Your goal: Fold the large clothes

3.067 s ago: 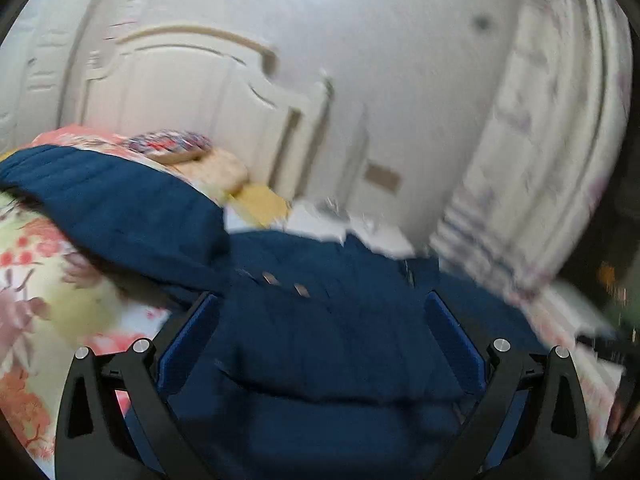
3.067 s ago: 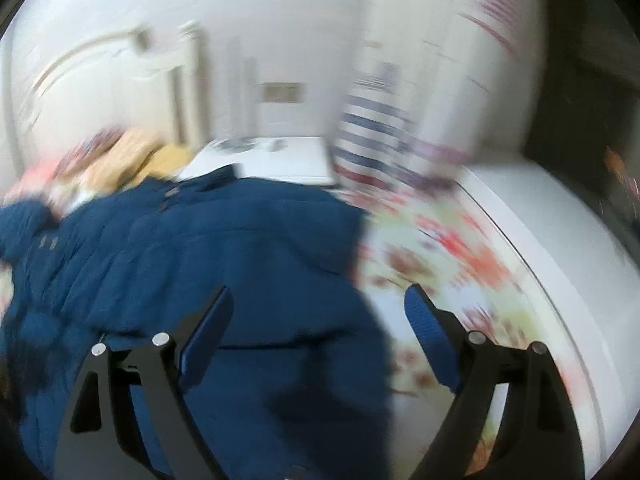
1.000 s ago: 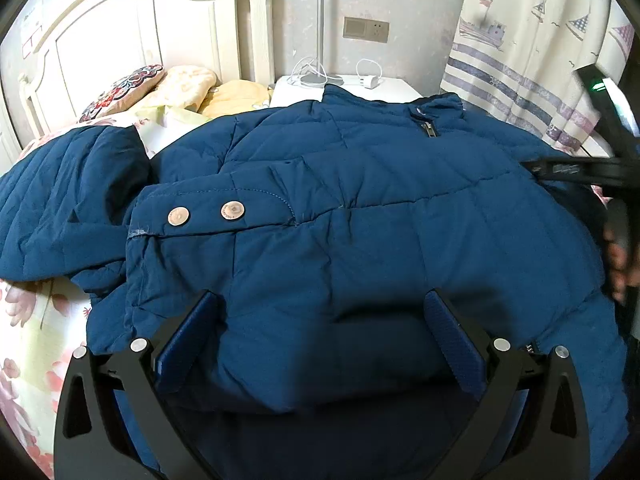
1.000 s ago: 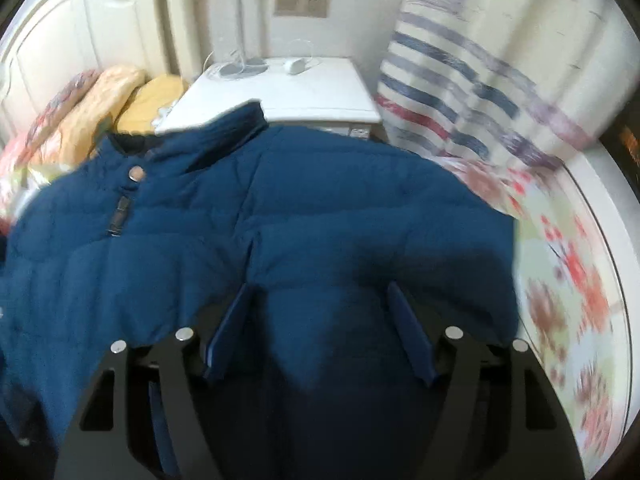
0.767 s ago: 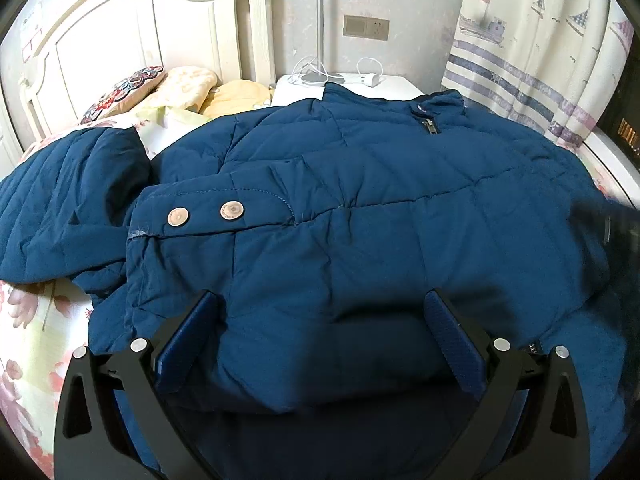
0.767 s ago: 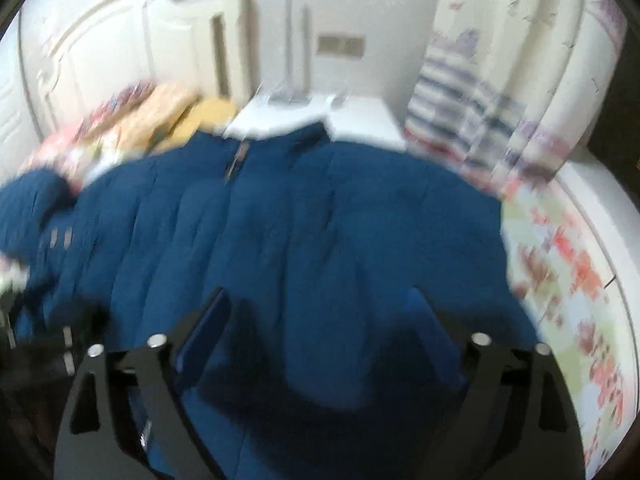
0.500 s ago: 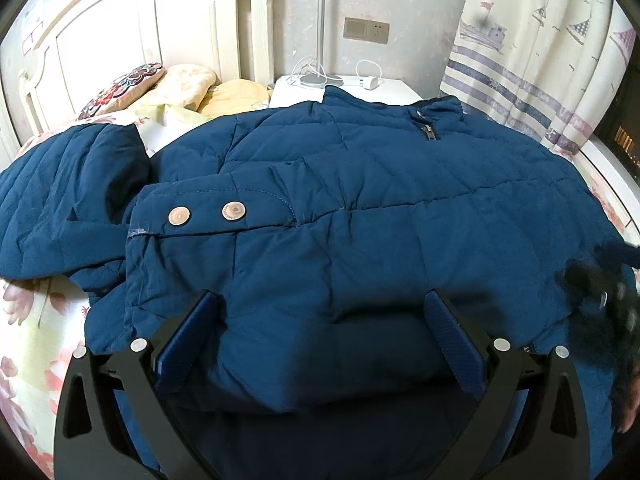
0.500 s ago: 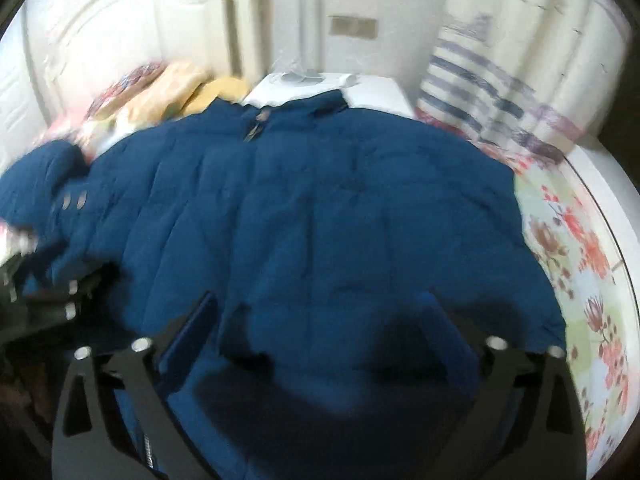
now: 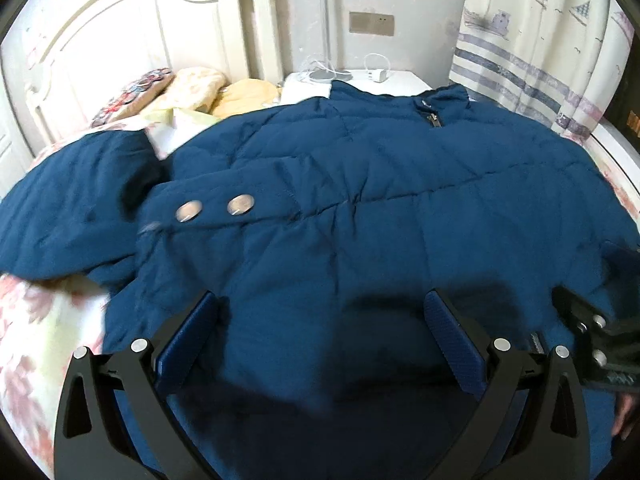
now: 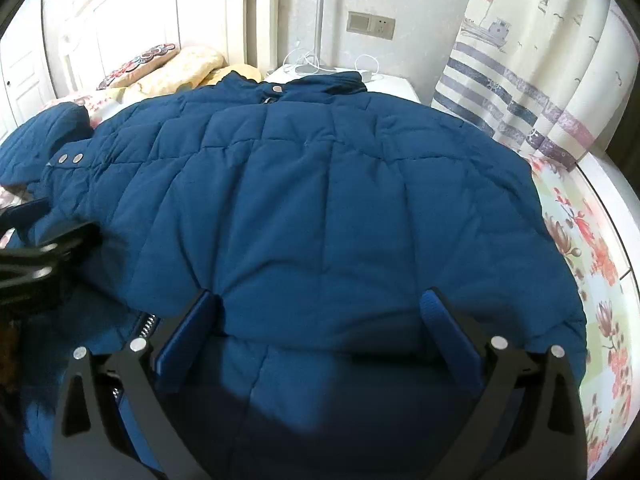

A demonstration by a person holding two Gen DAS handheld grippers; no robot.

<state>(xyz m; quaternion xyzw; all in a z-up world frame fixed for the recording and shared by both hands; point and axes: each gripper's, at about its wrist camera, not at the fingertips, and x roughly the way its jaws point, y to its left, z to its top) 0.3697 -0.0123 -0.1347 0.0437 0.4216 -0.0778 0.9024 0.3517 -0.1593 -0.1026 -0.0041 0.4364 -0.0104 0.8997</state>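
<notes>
Jacket [image 10: 320, 208], big navy quilted puffer, lies spread across the bed [image 10: 592, 264], collar [image 10: 316, 80] twd the headboard [image 9: 120, 40] and nightstand [image 10: 384, 80]. Floral sheet shows along the right edge in the right wrist view and at lower left in the left wrist view. One sleeve [image 9: 72, 208] is thrown out to the left side of the bed; a flap w/ two metal snaps [image 9: 216, 208] sits just beside it on the jacket body. Zipper pull [image 9: 434, 120] visible near the collar.

Right gripper [image 10: 320, 320]: fingers [image 10: 448, 332] spread as wide as they go, having just been opening; a puffy fold of the jacket's lower part bulges up betw them, pads not pressing on it. Zipper teeth [image 10: 146, 326] show just left of its left finger.

Left gripper [image 9: 320, 328]: fingers [image 9: 188, 336] also wide apart, hovering low over the jacket's near edge, fabric betw them but no pinch seen. Its frame is slightly blurred.

Each gripper shows at the edge of the other's view: right one at far right, low, in the left wrist view; left one at the far left, blurred, in the right wrist view.

Bkgd: pillows [image 10: 176, 68] by the headboard, cables and a lamp base on the nightstand, wall socket [image 10: 370, 24], striped curtain [image 10: 528, 80] w/ boat print at right.
</notes>
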